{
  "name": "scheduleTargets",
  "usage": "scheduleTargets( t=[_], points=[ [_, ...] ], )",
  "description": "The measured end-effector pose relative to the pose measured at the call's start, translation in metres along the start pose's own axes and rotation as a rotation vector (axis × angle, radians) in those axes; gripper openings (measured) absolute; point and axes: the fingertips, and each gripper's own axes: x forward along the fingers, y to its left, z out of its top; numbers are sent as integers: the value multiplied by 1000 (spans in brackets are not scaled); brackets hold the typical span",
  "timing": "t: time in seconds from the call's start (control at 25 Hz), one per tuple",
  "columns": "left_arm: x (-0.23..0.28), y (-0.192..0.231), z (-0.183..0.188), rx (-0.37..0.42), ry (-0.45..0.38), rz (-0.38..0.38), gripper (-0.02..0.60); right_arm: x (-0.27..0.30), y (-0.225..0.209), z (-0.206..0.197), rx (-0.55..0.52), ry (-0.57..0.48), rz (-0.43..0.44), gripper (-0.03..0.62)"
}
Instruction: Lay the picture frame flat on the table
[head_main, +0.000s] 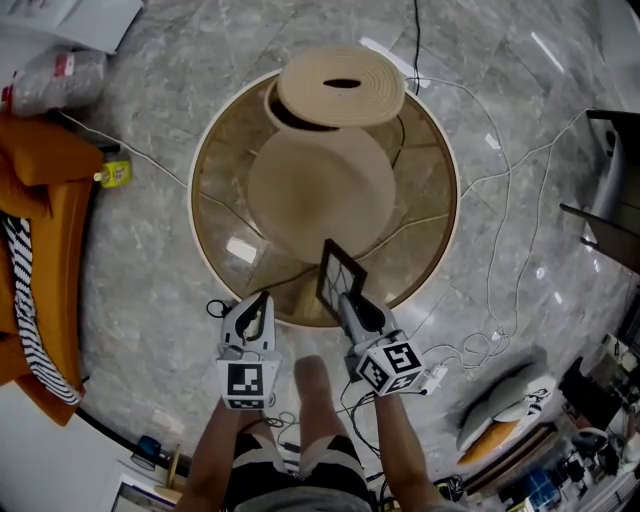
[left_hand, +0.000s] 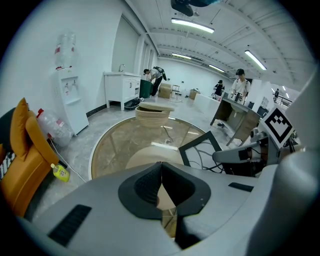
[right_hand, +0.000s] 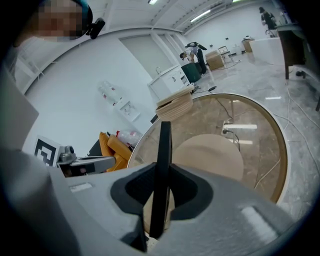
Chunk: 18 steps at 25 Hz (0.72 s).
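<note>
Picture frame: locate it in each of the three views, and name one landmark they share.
Head view: the picture frame stands below centre at the near edge of the round table, clamped by the right gripper.
Left gripper view: right of centre, tilted, its face showing.
Right gripper view: centre, edge-on, a dark upright bar between the jaws.
Shared landmark: the beige layered stack at the table's far edge.

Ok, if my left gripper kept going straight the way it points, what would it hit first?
Most likely the round glass table top, near its front rim; the left gripper, jaws shut and empty, aims down at it. The picture frame is off to its right.
</note>
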Motion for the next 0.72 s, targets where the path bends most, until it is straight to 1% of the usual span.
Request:
scheduleTargets(
  t=[0.72],
  points=[
    [10,2,-1,-8,9,4,19,22,-35,10,69,-32,-61,84]
  ],
)
